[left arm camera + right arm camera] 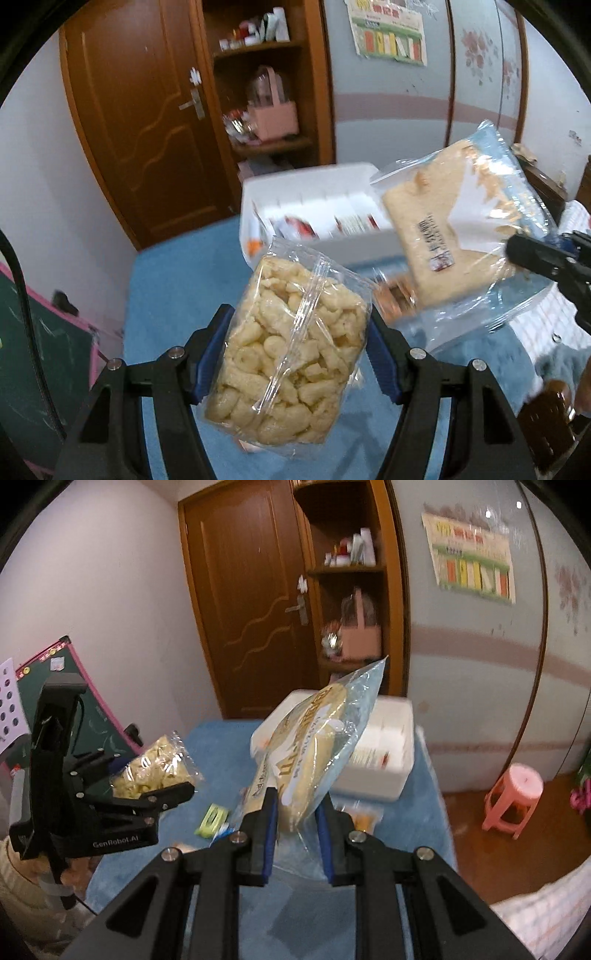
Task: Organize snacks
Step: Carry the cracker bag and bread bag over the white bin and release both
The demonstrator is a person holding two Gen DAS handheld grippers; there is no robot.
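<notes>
My left gripper (297, 321) is shut on a clear bag of pale puffed snack pieces (288, 354), held upright above the blue-covered table (177, 280). In the right wrist view the left gripper (155, 779) and the puffed snack bag (155, 766) appear at the left. My right gripper (297, 805) is shut on the lower edge of a blue-and-clear packet with a beige cake inside (317, 746), tilted up over the table. The cake packet (454, 229) and the right gripper (521, 249) show at the right of the left wrist view.
A white foam box (388, 771) with sachets inside stands at the table's far end (317, 184). A small green packet (214, 818) and an orange snack packet (364, 818) lie on the blue cloth. A pink stool (513, 797) stands on the floor at right; a chalkboard (92, 716) leans at left.
</notes>
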